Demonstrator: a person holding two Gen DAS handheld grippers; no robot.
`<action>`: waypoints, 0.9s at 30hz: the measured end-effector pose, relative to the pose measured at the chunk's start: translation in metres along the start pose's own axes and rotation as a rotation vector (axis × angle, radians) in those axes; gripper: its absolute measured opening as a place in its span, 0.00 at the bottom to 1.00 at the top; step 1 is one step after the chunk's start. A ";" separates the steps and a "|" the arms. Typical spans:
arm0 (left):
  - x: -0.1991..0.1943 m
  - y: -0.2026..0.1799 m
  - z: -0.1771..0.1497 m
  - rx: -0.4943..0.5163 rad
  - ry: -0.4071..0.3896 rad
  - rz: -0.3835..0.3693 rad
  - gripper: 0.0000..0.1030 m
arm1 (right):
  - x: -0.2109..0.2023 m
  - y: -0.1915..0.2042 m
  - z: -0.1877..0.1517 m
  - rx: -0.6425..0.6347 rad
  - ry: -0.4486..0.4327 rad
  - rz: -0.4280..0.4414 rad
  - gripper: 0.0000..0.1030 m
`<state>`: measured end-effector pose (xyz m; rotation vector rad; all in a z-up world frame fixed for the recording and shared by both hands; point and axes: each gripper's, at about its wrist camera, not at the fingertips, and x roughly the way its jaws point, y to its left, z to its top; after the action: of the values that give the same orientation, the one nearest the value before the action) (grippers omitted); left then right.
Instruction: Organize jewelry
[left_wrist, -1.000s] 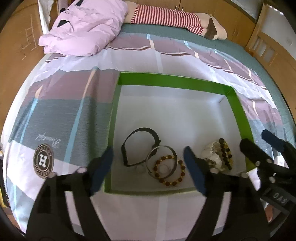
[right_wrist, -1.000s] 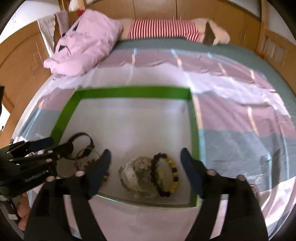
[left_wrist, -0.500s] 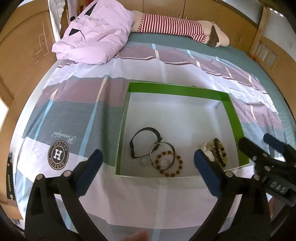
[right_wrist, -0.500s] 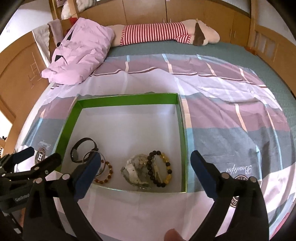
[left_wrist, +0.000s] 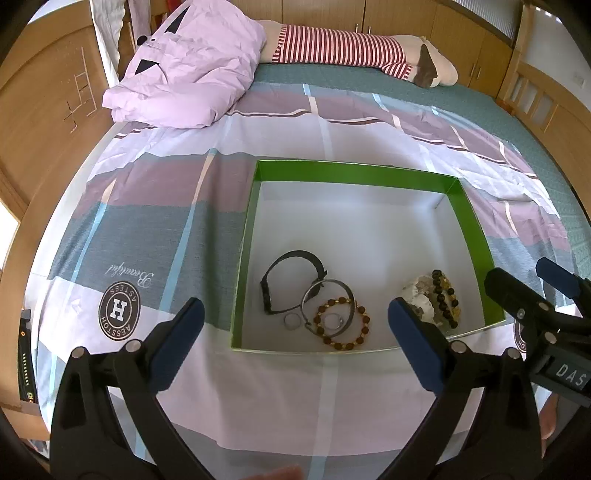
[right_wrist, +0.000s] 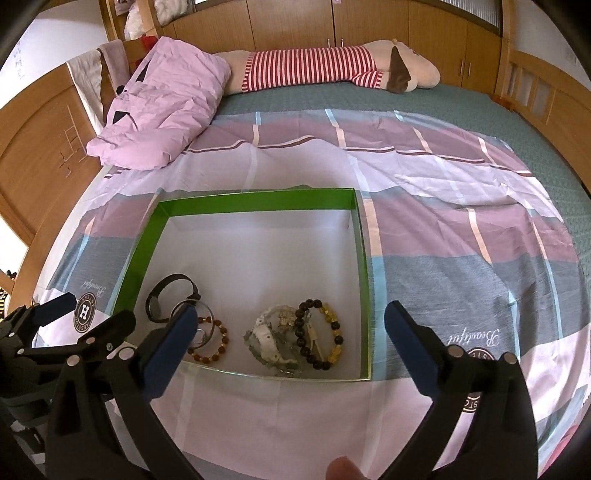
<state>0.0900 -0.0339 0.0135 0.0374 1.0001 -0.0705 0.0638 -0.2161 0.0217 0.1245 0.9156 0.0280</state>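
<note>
A green-rimmed box (left_wrist: 476, 221) with a white floor lies on the bed; it also shows in the right wrist view (right_wrist: 364, 258). Inside near its front edge lie a black band (left_wrist: 291, 280), a metal bangle (left_wrist: 327, 299), a brown bead bracelet (left_wrist: 341, 323), a small ring (left_wrist: 291, 322), a pale crumpled pouch (left_wrist: 417, 299) and a black-and-yellow bead bracelet (left_wrist: 445, 299). My left gripper (left_wrist: 295, 332) is open and empty, held back in front of the box. My right gripper (right_wrist: 286, 339) is open and empty, also in front of the box.
The bed carries a checked pink, grey and white sheet (left_wrist: 147, 229). A pink quilt (left_wrist: 192, 70) and a striped plush toy (left_wrist: 343, 48) lie at the far end. Wooden bed frame and cabinets (right_wrist: 44, 155) surround the bed.
Both grippers have pulled back and up from the box, so it looks smaller and farther. Both jaws have opened wider. The jewelry has not moved.
</note>
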 end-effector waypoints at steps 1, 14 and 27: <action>0.000 0.000 0.000 -0.001 0.001 0.000 0.98 | 0.000 0.000 0.000 -0.001 0.000 -0.001 0.98; 0.001 0.002 0.000 -0.003 0.006 0.003 0.98 | 0.000 0.002 -0.001 -0.004 0.003 -0.001 0.98; 0.003 0.002 0.000 -0.003 0.010 0.003 0.98 | 0.000 0.003 -0.002 -0.005 0.002 -0.003 0.98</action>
<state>0.0912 -0.0316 0.0112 0.0367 1.0100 -0.0662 0.0624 -0.2134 0.0214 0.1189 0.9181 0.0278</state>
